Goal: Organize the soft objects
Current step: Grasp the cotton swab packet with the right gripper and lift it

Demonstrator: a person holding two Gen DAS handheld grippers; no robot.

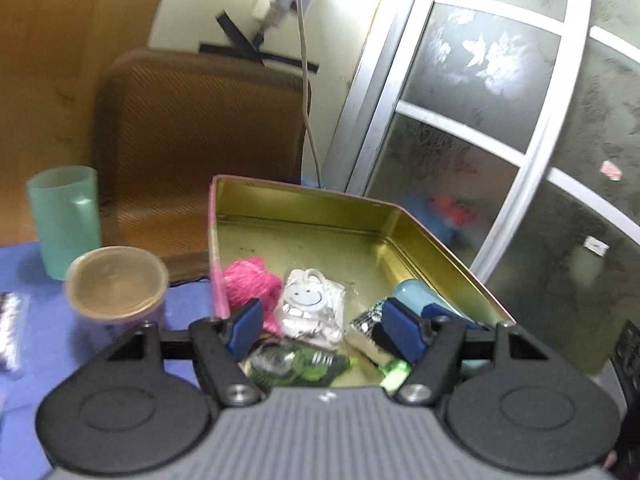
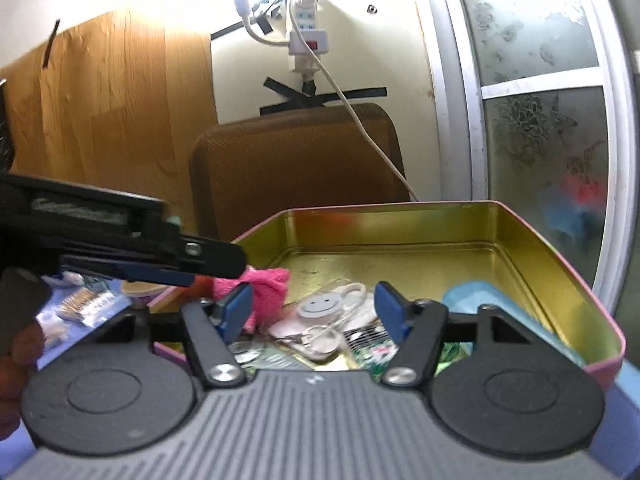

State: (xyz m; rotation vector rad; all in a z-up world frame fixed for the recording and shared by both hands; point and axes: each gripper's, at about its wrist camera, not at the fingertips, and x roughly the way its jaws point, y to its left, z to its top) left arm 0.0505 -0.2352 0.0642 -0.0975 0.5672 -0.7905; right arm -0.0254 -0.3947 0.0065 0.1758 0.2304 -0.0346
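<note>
An open gold-lined tin box point(image 1: 320, 204) point(image 2: 400, 220) with a pink outside sits on the blue table. In it lie a pink yarn bundle point(image 1: 248, 284) point(image 2: 268, 280), a clear packet with a smiley face point(image 1: 312, 308) point(image 2: 320, 306), a light blue object point(image 1: 416, 294) point(image 2: 476, 296), a patterned packet point(image 1: 368, 320) point(image 2: 368, 344) and green wrapped items point(image 1: 316, 366). My left gripper point(image 1: 324, 330) is open and empty above the box's near end. My right gripper point(image 2: 312, 312) is open and empty over the same box. The left gripper also shows from the side in the right wrist view point(image 2: 192, 260).
A teal cup point(image 1: 66, 220) and a lidded round container point(image 1: 116, 284) stand left of the box. A small packet point(image 1: 10, 330) lies at the far left. A brown chair back point(image 1: 200, 128) point(image 2: 296, 160) stands behind the table. A window frame point(image 1: 520, 120) is at the right.
</note>
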